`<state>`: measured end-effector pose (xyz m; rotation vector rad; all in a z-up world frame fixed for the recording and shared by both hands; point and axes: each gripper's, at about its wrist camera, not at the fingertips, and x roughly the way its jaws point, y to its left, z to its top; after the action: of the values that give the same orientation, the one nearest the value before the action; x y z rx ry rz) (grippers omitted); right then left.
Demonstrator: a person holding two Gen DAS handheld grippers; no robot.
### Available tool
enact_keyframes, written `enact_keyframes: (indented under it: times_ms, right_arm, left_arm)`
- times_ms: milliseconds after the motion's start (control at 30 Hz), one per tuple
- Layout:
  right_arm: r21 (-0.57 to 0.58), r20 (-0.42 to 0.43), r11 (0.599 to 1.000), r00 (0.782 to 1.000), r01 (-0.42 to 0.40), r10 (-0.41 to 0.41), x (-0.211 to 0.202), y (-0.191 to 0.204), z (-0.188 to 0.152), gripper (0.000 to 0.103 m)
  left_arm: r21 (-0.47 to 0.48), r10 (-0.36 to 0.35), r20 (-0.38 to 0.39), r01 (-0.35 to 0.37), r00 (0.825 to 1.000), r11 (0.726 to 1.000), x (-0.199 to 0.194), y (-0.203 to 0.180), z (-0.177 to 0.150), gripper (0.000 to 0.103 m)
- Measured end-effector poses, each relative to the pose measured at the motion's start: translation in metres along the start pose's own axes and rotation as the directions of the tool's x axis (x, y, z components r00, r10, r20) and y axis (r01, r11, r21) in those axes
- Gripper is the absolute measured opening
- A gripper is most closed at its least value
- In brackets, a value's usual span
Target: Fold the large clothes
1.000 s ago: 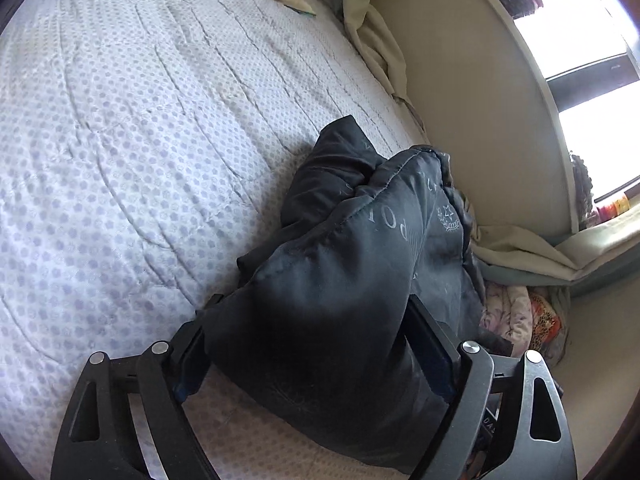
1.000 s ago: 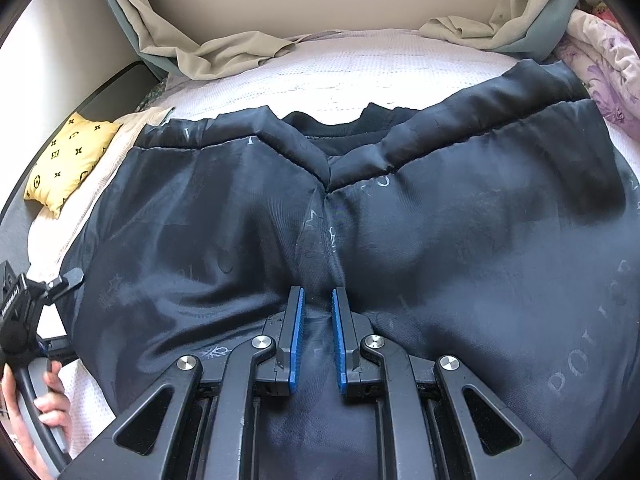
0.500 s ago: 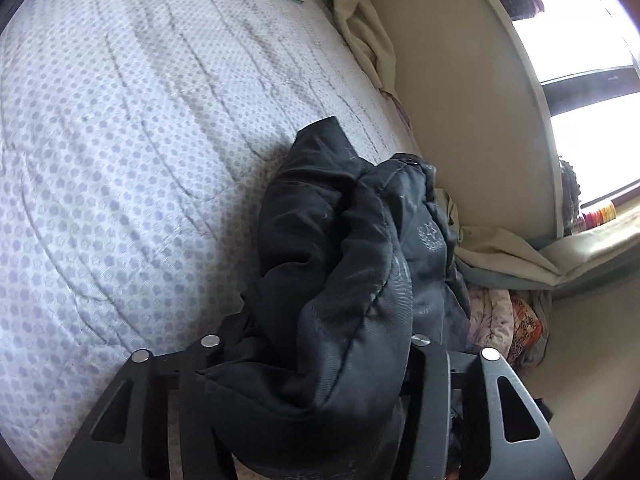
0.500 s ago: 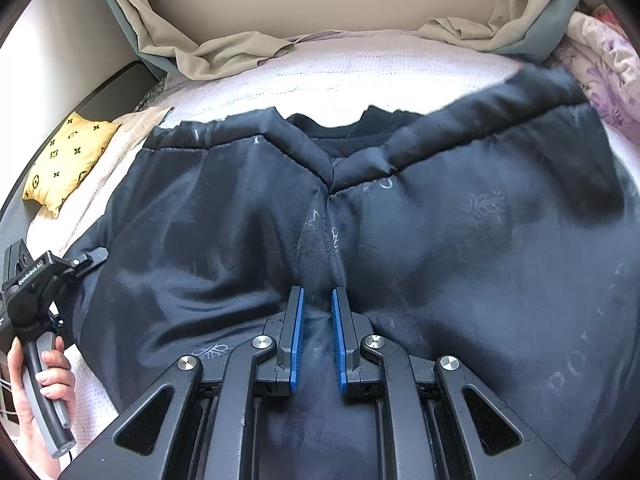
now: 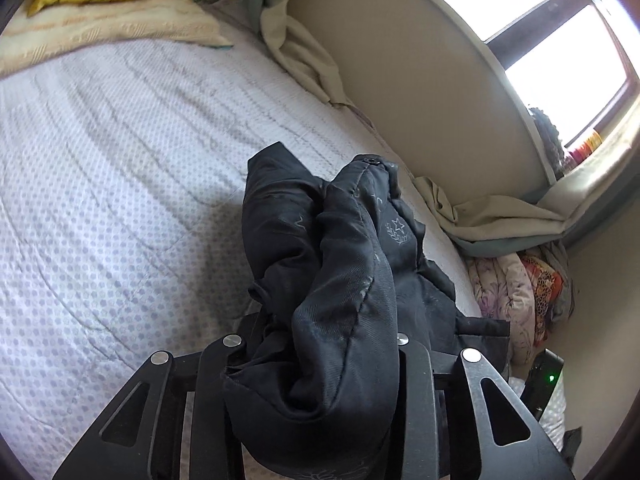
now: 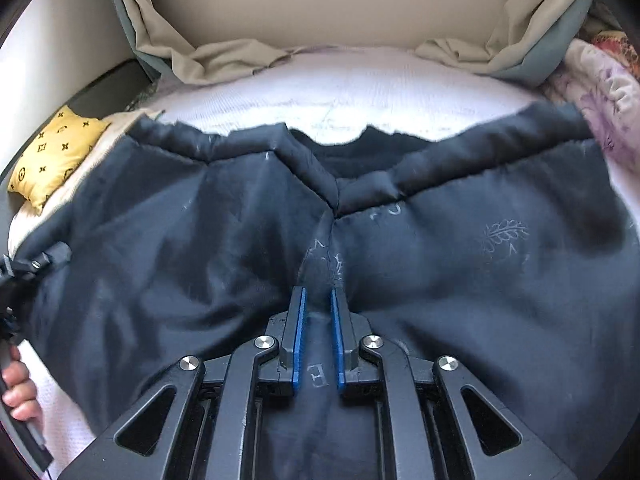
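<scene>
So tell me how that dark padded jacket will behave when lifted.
The jacket probably flops: it bunches and droops over the left gripper. Quilted padding suggests bulky but fairly light. The smooth lining may slip, though the right gripper pinches a fold.

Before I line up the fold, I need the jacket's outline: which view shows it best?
The right wrist view: the jacket spreads wide across the bed, collar and both shoulders visible. The left wrist view shows only a bunched clump in the left gripper.

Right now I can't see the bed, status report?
Left claw shut on dark jacket. Right claw shut on its middle fold. Jacket spread over bed. Nothing blocking.
</scene>
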<state>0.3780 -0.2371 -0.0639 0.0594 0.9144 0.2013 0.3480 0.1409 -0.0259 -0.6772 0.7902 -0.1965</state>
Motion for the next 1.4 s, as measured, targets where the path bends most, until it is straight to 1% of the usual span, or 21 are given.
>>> enact_keyframes:
  times_ms: [167,300,400,467,600,667,700,733,833,867,900,1033,1100,1133,1167,1200,1267,1300,1333,1367,1400]
  right_arm:
    - [0.002,-0.029,1.0,1.0,0.0,0.0,0.009,-0.007,-0.002,0.002]
    - [0.01,-0.036,1.0,0.999,0.011,-0.011,0.018,-0.009,-0.004,0.0]
    - [0.013,-0.035,1.0,0.999,0.022,-0.022,0.022,-0.009,-0.006,0.0]
    - [0.004,-0.03,0.999,0.999,0.034,-0.034,0.023,-0.006,-0.008,0.0]
    - [0.018,-0.029,0.999,0.999,0.029,-0.028,0.024,-0.01,-0.011,0.0]
    - [0.034,-0.031,0.999,0.999,0.018,-0.017,0.024,-0.011,-0.012,0.0]
    - [0.044,-0.033,0.999,0.999,0.011,-0.01,0.024,-0.013,-0.012,0.0]
    - [0.057,-0.035,0.998,0.999,0.002,0.0,0.024,-0.016,-0.013,0.0]
    - [0.082,-0.042,0.996,0.999,-0.02,0.023,0.025,-0.023,-0.011,0.0]
    - [0.091,-0.045,0.995,0.998,-0.028,0.032,0.025,-0.025,-0.011,0.0]
    - [0.098,-0.048,0.995,0.998,-0.035,0.04,0.025,-0.026,-0.011,0.0]
    - [0.136,-0.068,0.987,0.993,-0.087,0.097,0.024,-0.038,-0.01,0.0]
    - [0.158,-0.074,0.981,0.989,-0.116,0.128,0.023,-0.045,-0.008,0.0]
    - [0.181,-0.075,0.973,0.984,-0.144,0.16,0.022,-0.05,-0.008,0.0]
    - [0.194,-0.076,0.968,0.981,-0.161,0.179,0.021,-0.055,-0.005,0.0]
    - [0.225,-0.078,0.955,0.973,-0.194,0.216,0.017,-0.062,-0.005,0.0]
    - [0.293,-0.078,0.924,0.957,-0.247,0.28,0.008,-0.078,-0.005,0.0]
    - [0.35,-0.066,0.893,0.943,-0.283,0.325,-0.001,-0.091,-0.005,0.0]
    - [0.398,-0.053,0.864,0.933,-0.307,0.356,-0.009,-0.104,-0.004,0.0]
    - [0.435,-0.041,0.842,0.927,-0.32,0.373,-0.018,-0.118,-0.004,0.0]
    - [0.463,-0.022,0.823,0.924,-0.329,0.382,-0.026,-0.13,-0.004,0.0]
  left_arm:
    - [0.122,0.002,0.044,-0.008,0.999,0.992,-0.01,-0.039,0.001,0.038]
    - [0.21,0.001,0.073,-0.017,0.997,0.977,-0.017,-0.071,-0.002,0.037]
    - [0.296,0.012,0.093,-0.039,0.996,0.955,-0.022,-0.102,-0.007,0.037]
    - [0.356,0.022,0.106,-0.058,0.994,0.933,-0.026,-0.125,-0.012,0.037]
    - [0.441,0.028,0.124,-0.08,0.992,0.894,-0.028,-0.164,-0.022,0.037]
    - [0.496,0.03,0.133,-0.092,0.991,0.864,-0.027,-0.19,-0.031,0.037]
    - [0.513,0.032,0.135,-0.097,0.99,0.853,-0.026,-0.197,-0.034,0.037]
    - [0.542,0.034,0.137,-0.104,0.99,0.834,-0.024,-0.211,-0.041,0.037]
    - [0.599,0.044,0.142,-0.122,0.989,0.791,-0.019,-0.241,-0.057,0.037]
    - [0.626,0.053,0.145,-0.133,0.988,0.769,-0.015,-0.254,-0.065,0.037]
    - [0.638,0.057,0.146,-0.138,0.988,0.758,-0.014,-0.26,-0.069,0.037]
    - [0.701,0.089,0.155,-0.173,0.984,0.692,0.001,-0.293,-0.095,0.038]
    - [0.718,0.101,0.164,-0.188,0.981,0.67,0.007,-0.304,-0.104,0.039]
    - [0.727,0.107,0.168,-0.197,0.98,0.658,0.009,-0.309,-0.108,0.039]
    - [0.74,0.114,0.175,-0.207,0.978,0.64,0.013,-0.315,-0.114,0.039]
    - [0.748,0.117,0.179,-0.212,0.977,0.629,0.013,-0.319,-0.117,0.039]
    - [0.772,0.123,0.189,-0.225,0.974,0.594,0.016,-0.328,-0.127,0.039]
    - [0.783,0.124,0.193,-0.229,0.973,0.578,0.017,-0.331,-0.132,0.039]
    - [0.797,0.125,0.201,-0.236,0.972,0.556,0.019,-0.335,-0.139,0.04]
    - [0.809,0.126,0.209,-0.244,0.97,0.535,0.02,-0.339,-0.147,0.04]
    - [0.818,0.126,0.214,-0.249,0.969,0.519,0.022,-0.343,-0.153,0.04]
